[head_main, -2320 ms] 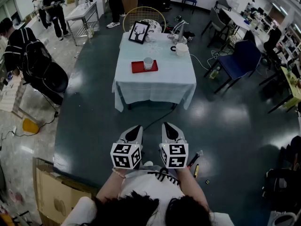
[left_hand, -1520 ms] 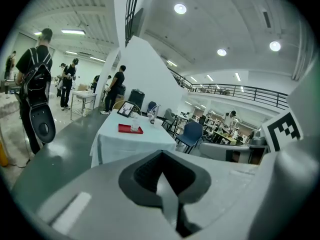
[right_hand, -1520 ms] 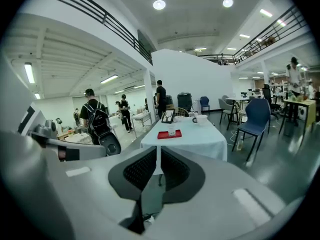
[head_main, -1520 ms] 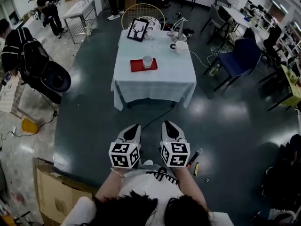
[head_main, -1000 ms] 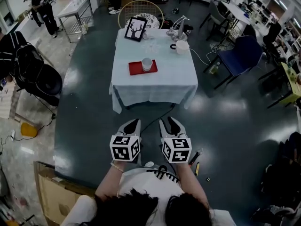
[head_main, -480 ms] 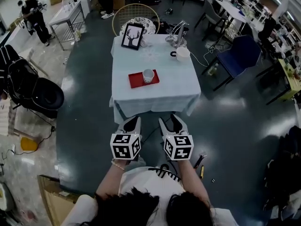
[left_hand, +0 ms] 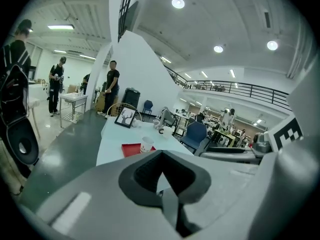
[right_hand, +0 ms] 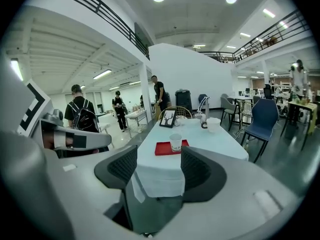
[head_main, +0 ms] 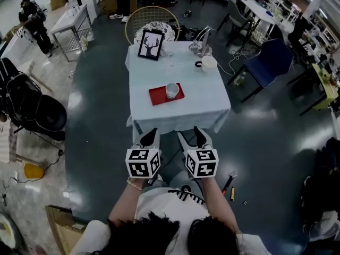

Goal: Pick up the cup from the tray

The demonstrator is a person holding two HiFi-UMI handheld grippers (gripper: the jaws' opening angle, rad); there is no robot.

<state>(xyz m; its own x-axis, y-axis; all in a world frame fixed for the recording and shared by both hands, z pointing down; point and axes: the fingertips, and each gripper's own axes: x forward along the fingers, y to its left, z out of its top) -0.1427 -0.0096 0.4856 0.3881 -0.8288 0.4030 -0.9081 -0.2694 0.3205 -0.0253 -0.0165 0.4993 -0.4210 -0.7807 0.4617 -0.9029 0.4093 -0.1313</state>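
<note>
A white cup [head_main: 171, 90] stands upright on a red tray [head_main: 158, 96] on a table [head_main: 202, 102] with a pale cloth, some way ahead of me. Both grippers are held close to my body, short of the table's near edge. My left gripper [head_main: 149, 136] has its dark pads pressed together with nothing in them [left_hand: 162, 171]. My right gripper [head_main: 192, 137] stands open and empty [right_hand: 157, 171]. Past the left jaws, the cup [left_hand: 146, 144] and tray [left_hand: 131, 149] show small. Between the right jaws, the cup [right_hand: 175, 142] sits on the tray [right_hand: 164, 148].
A framed deer picture [head_main: 150, 44], a white mug [head_main: 209, 63] and a desk lamp [head_main: 201, 39] stand at the table's far end. A round wire chair [head_main: 151, 17] is behind it, a blue chair [head_main: 272, 61] to its right. Tools [head_main: 230, 184] lie on the floor.
The table with tray and cup has come closer in the head view as I walk toward it. Both grippers stay in front of my body, the right one opened slightly.
</note>
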